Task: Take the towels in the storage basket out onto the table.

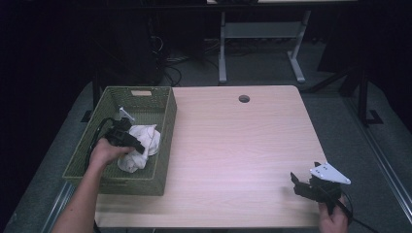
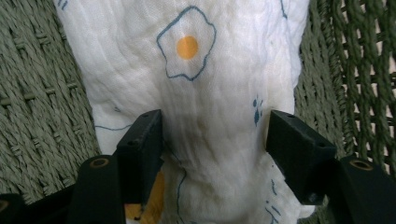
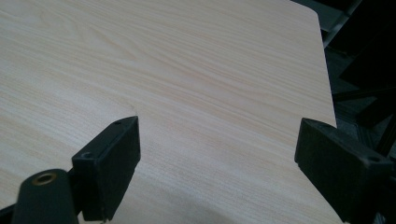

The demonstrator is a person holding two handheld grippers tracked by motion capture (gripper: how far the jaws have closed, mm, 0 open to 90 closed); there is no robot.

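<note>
At the near right corner of the table (image 1: pixel 233 145), the right gripper (image 3: pixel 217 163) hovers with its jaws spread wide and nothing between them, bare wood beneath. Farther off at the left, the left gripper (image 2: pixel 215 140) reaches down into the green woven basket (image 1: pixel 163 145). A white cloth (image 2: pixel 196 93) printed with fried eggs lies bunched on the basket's floor, toward its right wall. A fold of it sits between the two fingers (image 2: pixel 140 144), which stand partly open on either side; whether they press it yet I cannot tell.
</note>
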